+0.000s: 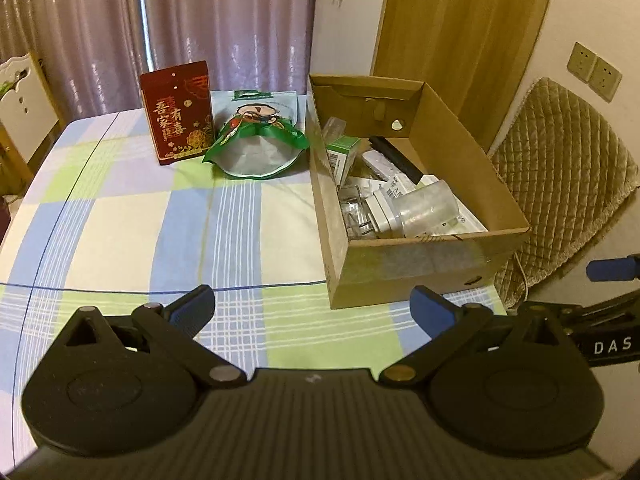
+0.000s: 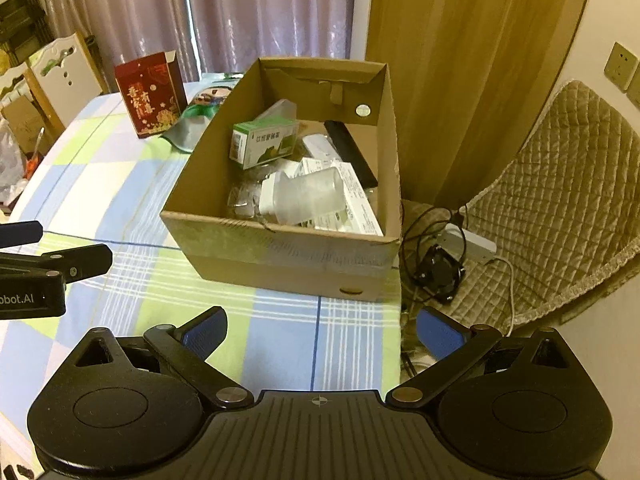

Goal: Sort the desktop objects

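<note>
Left gripper [image 1: 312,312] and right gripper [image 2: 320,332] hovered low over the checked cloth [image 1: 132,216], jaws spread apart and empty. At frame centre-right, the open box [image 2: 288,252] held a clear jar [image 2: 304,198], green carton [image 2: 264,142] and papers. The red box [image 1: 178,114] and pouch [image 1: 256,136] stood upper left.

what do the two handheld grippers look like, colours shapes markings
Both the left gripper and right gripper are black, with round housings, a ribbed centre, silver pivot pins and blue pads on their fingers. White lettering marks their sides. No hand or sleeve shows.
</note>
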`<state>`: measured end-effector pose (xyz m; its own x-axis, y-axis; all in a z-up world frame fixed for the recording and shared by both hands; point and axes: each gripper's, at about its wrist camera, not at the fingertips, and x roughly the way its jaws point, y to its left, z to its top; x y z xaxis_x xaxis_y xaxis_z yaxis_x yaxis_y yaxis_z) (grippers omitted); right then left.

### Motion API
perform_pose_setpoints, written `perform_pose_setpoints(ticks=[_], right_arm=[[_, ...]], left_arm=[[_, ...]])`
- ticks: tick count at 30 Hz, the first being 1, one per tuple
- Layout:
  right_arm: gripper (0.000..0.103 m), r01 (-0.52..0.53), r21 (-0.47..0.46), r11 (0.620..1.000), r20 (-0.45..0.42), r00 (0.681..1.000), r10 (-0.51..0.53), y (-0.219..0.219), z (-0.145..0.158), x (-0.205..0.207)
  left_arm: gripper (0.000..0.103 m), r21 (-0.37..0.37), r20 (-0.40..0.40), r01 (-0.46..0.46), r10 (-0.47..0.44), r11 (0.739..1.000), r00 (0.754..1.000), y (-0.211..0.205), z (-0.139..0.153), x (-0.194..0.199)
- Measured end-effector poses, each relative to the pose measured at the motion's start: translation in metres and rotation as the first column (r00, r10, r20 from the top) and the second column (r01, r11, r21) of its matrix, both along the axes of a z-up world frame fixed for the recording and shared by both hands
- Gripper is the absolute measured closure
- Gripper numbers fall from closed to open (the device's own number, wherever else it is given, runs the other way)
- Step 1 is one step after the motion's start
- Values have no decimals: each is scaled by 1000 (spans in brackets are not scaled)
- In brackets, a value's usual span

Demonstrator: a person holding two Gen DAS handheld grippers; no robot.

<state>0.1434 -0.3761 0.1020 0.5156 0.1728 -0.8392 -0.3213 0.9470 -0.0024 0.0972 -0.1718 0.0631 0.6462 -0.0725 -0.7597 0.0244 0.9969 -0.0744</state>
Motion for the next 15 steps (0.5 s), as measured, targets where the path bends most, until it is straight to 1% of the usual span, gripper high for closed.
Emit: perform_pose_setpoints(ticks=[3,7,15], right_arm=[[0,4,14,1000,7,1000,-4,-2,4,-1],[0,14,17,1000,-2,1000,-14,-2,4,0],[0,42,11,999,-1,999,-42,-3,5,-4]], left_arm=[[1,16,3,-16,16,1000,1000,-4,2,0],[1,32,7,3,-3,999,1000,-12,5,-3],[1,29,-3,15,-15,999,1000,-16,6,-2]])
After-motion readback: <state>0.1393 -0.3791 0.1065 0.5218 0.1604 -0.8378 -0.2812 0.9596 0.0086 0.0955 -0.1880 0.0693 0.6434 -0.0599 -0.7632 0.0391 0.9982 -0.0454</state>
